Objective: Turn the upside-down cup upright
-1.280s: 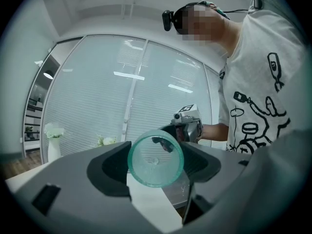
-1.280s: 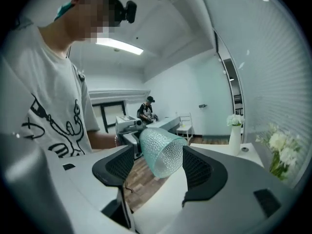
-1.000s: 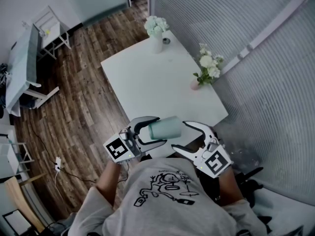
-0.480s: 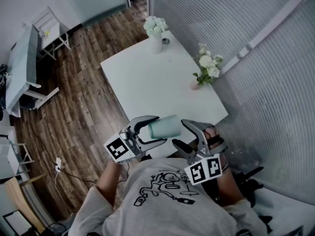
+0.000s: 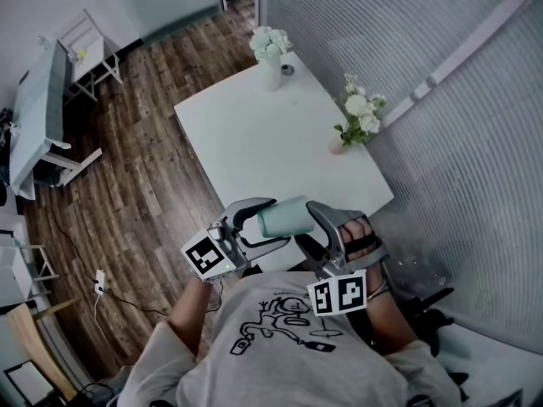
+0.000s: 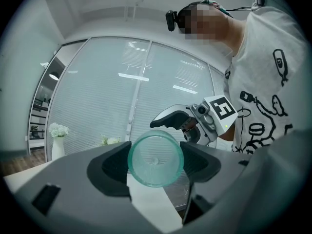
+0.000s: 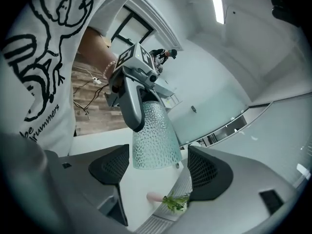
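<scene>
A pale green textured cup (image 5: 287,219) hangs on its side above the near edge of the white table (image 5: 254,142). My left gripper (image 5: 276,224) is shut on it, one pad on each side. In the left gripper view the cup (image 6: 156,158) shows end-on between the pads. My right gripper (image 5: 307,228) stands at the cup's wide end. Its jaws have just been opening. In the right gripper view the cup's (image 7: 153,140) rim lies between the pads with gaps on both sides, and the right gripper (image 7: 158,168) stands open.
Two vases of white flowers stand on the table, one at the far corner (image 5: 270,53) and one at the right edge (image 5: 356,117). A ribbed glass wall (image 5: 441,100) runs along the right. Wood floor (image 5: 144,168) lies to the left.
The right gripper has rolled over, so its marker cube now faces me, and it has come a little nearer the cup's end. The left gripper and the cup have stayed put.
</scene>
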`<state>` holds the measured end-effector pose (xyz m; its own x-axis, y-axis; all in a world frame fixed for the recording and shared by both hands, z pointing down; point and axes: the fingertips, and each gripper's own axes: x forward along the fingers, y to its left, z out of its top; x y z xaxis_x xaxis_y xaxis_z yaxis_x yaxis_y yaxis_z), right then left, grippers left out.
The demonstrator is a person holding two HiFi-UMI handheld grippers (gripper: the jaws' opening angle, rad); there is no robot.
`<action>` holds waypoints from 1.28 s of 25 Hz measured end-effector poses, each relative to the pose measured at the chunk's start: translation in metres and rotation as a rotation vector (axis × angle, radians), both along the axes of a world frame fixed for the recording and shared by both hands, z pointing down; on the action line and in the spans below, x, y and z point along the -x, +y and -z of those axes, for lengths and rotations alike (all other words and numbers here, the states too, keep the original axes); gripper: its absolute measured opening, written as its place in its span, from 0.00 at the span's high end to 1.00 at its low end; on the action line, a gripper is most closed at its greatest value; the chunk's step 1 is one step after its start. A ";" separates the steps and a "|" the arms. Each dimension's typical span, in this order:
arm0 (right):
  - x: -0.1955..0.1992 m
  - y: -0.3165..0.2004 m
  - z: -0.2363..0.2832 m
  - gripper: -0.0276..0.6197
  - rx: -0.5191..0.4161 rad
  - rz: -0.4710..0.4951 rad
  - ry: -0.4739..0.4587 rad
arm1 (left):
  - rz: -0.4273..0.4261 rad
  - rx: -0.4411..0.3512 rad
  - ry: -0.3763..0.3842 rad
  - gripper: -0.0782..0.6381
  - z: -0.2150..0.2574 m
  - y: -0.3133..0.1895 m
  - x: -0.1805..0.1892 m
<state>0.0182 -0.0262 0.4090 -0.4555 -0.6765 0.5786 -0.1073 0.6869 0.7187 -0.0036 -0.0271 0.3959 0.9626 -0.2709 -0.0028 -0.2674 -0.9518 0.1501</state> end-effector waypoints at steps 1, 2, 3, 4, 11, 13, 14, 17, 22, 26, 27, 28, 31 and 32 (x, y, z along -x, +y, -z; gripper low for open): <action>0.000 -0.001 0.000 0.40 -0.009 -0.002 0.010 | 0.001 -0.003 0.002 0.45 0.001 0.000 -0.001; 0.000 -0.002 -0.001 0.40 -0.016 -0.004 0.019 | 0.002 -0.005 0.004 0.45 0.002 0.000 -0.002; 0.000 -0.003 -0.001 0.40 -0.022 -0.006 0.028 | 0.002 -0.007 0.005 0.45 0.003 0.000 -0.002; 0.000 -0.004 -0.002 0.40 -0.026 -0.007 0.035 | 0.001 -0.007 0.004 0.45 0.003 0.000 -0.004; 0.003 -0.007 -0.004 0.39 -0.048 -0.021 0.066 | -0.007 -0.008 0.012 0.45 0.009 0.001 -0.007; 0.003 -0.008 -0.005 0.39 -0.051 -0.026 0.072 | -0.015 -0.013 0.017 0.45 0.011 0.003 -0.010; 0.003 -0.009 -0.004 0.39 -0.053 -0.028 0.075 | -0.018 -0.016 0.016 0.45 0.011 0.004 -0.011; 0.002 -0.010 -0.006 0.39 -0.056 -0.033 0.078 | -0.016 -0.019 0.011 0.45 0.012 0.005 -0.013; 0.003 -0.011 -0.009 0.40 -0.052 -0.036 0.075 | -0.009 -0.018 0.004 0.45 0.011 0.004 -0.013; 0.005 -0.010 -0.008 0.40 -0.045 -0.042 0.053 | -0.007 -0.017 0.006 0.45 0.012 0.004 -0.011; 0.005 -0.010 -0.008 0.40 -0.041 -0.044 0.046 | -0.006 -0.018 0.007 0.45 0.013 0.005 -0.011; 0.005 -0.010 -0.008 0.40 -0.037 -0.046 0.038 | -0.006 -0.018 0.008 0.45 0.013 0.005 -0.011; 0.006 -0.010 -0.008 0.40 -0.022 -0.050 0.007 | 0.000 -0.016 0.013 0.45 0.014 0.005 -0.010; 0.007 -0.010 -0.009 0.40 -0.017 -0.051 -0.006 | 0.002 -0.016 0.012 0.45 0.014 0.005 -0.010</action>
<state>0.0117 -0.0357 0.4176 -0.4234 -0.7087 0.5644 -0.1464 0.6683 0.7293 0.0065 -0.0217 0.3816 0.9619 -0.2727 -0.0191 -0.2676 -0.9536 0.1379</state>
